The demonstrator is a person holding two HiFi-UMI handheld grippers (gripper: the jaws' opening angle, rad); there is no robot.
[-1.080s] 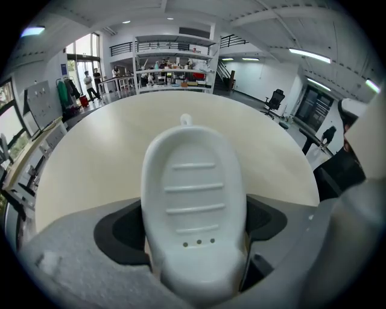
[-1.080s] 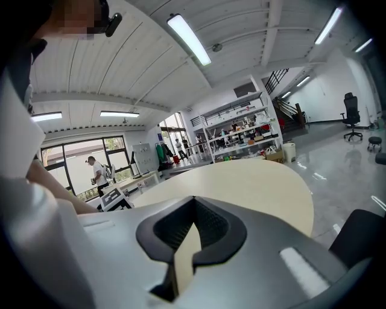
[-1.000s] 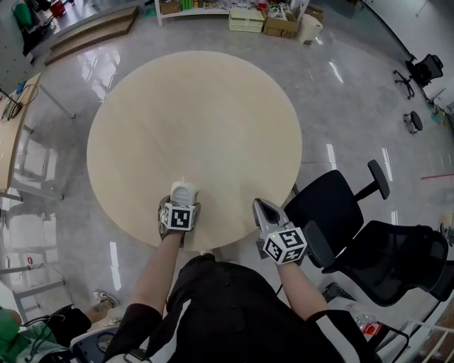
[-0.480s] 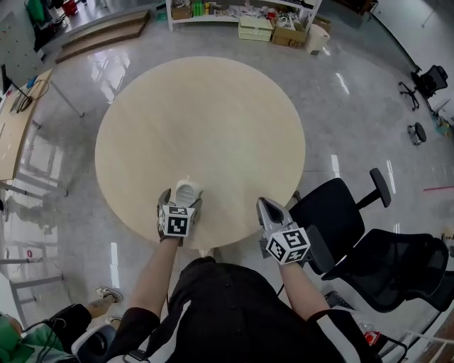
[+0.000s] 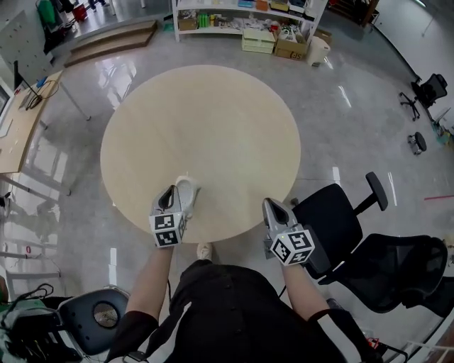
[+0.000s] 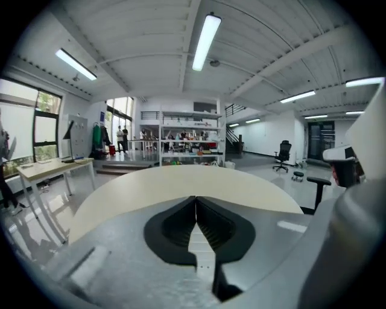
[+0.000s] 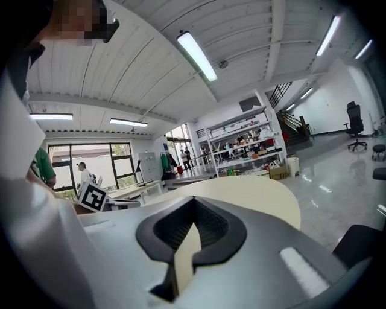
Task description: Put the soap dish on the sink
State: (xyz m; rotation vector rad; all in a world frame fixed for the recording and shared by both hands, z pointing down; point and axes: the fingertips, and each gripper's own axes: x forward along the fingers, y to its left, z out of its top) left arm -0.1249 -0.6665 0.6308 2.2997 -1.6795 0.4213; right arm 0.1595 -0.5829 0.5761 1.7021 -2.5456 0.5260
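Observation:
A white soap dish (image 5: pixel 186 192) lies on the round beige table (image 5: pixel 206 120) near its front edge. My left gripper (image 5: pixel 169 196) hovers over the dish's left side and partly hides it. In the left gripper view the left gripper (image 6: pixel 196 200) has its jaws closing, tips together, with nothing between them and only the table (image 6: pixel 181 178) ahead. My right gripper (image 5: pixel 270 206) hangs at the table's front right rim. The right gripper (image 7: pixel 193 204) is shut and empty. No sink shows in any view.
Two black office chairs (image 5: pixel 333 213) (image 5: pixel 401 266) stand right of the table, close to my right arm. Another chair (image 5: pixel 99 315) is at the lower left. A desk (image 5: pixel 21 127) stands at the left, and shelves with boxes (image 5: pixel 248 21) line the back wall.
The left gripper has risen off the soap dish and its jaws have come together. The dish stays on the table. The right gripper has lifted slightly.

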